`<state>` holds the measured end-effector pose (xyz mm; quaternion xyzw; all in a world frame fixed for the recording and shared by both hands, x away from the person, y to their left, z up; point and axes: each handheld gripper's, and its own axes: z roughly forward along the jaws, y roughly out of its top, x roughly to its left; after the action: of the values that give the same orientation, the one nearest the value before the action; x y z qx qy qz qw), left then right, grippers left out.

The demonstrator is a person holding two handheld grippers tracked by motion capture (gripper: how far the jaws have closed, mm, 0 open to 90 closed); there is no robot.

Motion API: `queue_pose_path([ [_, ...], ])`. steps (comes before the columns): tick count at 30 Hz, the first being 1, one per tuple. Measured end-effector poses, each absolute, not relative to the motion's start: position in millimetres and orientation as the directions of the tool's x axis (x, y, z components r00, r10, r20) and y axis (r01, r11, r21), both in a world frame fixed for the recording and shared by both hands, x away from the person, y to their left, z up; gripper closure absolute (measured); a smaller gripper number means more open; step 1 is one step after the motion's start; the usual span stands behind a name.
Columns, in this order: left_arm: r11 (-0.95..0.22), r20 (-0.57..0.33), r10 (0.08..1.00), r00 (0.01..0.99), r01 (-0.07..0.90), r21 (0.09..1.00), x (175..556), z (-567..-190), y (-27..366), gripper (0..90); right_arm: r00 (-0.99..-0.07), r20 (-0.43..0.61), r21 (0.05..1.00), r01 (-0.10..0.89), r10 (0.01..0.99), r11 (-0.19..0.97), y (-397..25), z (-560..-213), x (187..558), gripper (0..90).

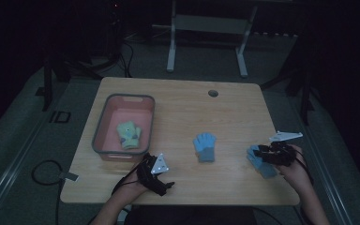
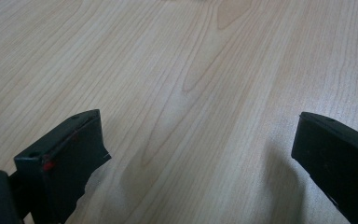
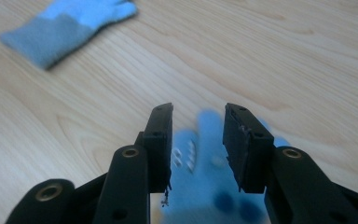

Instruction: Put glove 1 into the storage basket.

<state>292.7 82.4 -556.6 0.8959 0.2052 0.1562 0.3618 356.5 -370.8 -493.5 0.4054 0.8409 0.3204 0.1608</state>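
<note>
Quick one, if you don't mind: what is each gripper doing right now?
Left gripper: open, empty, over bare table.
Right gripper: partly open around a blue glove, not yet shut on it.

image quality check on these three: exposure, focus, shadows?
High view: underexposed, room nearly black, table dim but readable. Left gripper view: bright, wood grain sharp, soft shadows beside the fingers. Right gripper view: the blue glove between the fingers is badly out of focus; the far glove is slightly soft.

Blue glove point(image 1: 205, 146) flat mid-table, second blue glove point(image 1: 261, 164) near rt edge, green glove point(image 1: 129, 134) — in pink bin point(image 1: 101, 122)
</note>
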Motion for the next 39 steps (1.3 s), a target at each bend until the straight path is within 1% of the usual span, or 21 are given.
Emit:
queue_pose_path([
  [6, -0.654, 0.132, 0.482, 0.866, 0.255, 0.713, 292.8, -556.6, 82.5, 2.5, -0.634, -0.003, 0.644, 0.59, 0.773, 0.487, -387.8, -501.9, 351.6, 62.8],
  [8, -0.652, 0.126, 0.486, 0.865, 0.263, 0.711, 294.0, -557.6, 84.1, 2.5, -0.646, 0.01, 0.628, 0.598, 0.763, 0.498, -390.8, -511.8, 349.9, 61.8],
  [13, -0.655, 0.13, 0.481, 0.867, 0.258, 0.71, 293.3, -557.1, 83.6, 2.5, -0.63, -0.006, 0.595, 0.622, 0.777, 0.509, -392.9, -525.3, 352.5, 62.2],
  [14, -0.658, 0.132, 0.479, 0.868, 0.255, 0.709, 293.1, -557.4, 83.3, 2.5, -0.626, -0.031, 0.574, 0.627, 0.779, 0.526, -393.2, -531.9, 354.1, 62.7],
  [15, -0.659, 0.132, 0.478, 0.868, 0.255, 0.708, 292.9, -557.6, 83.3, 2.5, -0.625, -0.024, 0.584, 0.625, 0.781, 0.518, -393.6, -533.6, 353.9, 63.4],
  [17, -0.658, 0.13, 0.478, 0.868, 0.256, 0.708, 293.1, -558.1, 83.7, 2.5, -0.618, -0.016, 0.587, 0.63, 0.786, 0.508, -393.8, -534.5, 353.3, 67.5],
  [20, -0.649, 0.118, 0.485, 0.867, 0.265, 0.713, 294.6, -558.5, 85.7, 2.5, -0.597, -0.006, 0.586, 0.648, 0.802, 0.487, -390.5, -534.6, 353.0, 79.6],
  [23, -0.647, 0.117, 0.484, 0.867, 0.265, 0.715, 294.6, -557.9, 85.7, 2.5, -0.561, 0.013, 0.581, 0.678, 0.828, 0.451, -387.5, -533.2, 353.7, 84.4],
  [25, -0.647, 0.118, 0.484, 0.867, 0.264, 0.715, 294.3, -558.2, 85.2, 2.5, -0.539, 0.017, 0.591, 0.685, 0.842, 0.426, -385.4, -531.3, 354.1, 85.5],
  [27, -0.649, 0.119, 0.485, 0.866, 0.266, 0.713, 294.5, -558.2, 85.2, 2.5, -0.5, 0.022, 0.628, 0.681, 0.866, 0.377, -381.5, -519.8, 356.0, 86.1],
  [29, -0.646, 0.115, 0.485, 0.867, 0.267, 0.715, 294.5, -557.9, 85.3, 2.5, -0.489, 0.022, 0.635, 0.681, 0.872, 0.366, -379.8, -515.8, 356.7, 86.1],
  [35, -0.644, 0.112, 0.487, 0.866, 0.269, 0.717, 294.4, -557.9, 84.6, 2.5, -0.429, 0.021, 0.685, 0.664, 0.903, 0.3, -353.7, -480.0, 360.9, 86.3],
  [37, -0.646, 0.115, 0.484, 0.868, 0.266, 0.716, 294.1, -557.9, 84.3, 2.5, -0.409, 0.006, 0.692, 0.661, 0.913, 0.291, -342.6, -472.8, 362.9, 86.3],
  [39, -0.649, 0.117, 0.481, 0.869, 0.263, 0.714, 293.8, -557.9, 84.0, 2.5, -0.394, 0.014, 0.697, 0.663, 0.919, 0.273, -331.9, -468.6, 365.4, 86.2],
])
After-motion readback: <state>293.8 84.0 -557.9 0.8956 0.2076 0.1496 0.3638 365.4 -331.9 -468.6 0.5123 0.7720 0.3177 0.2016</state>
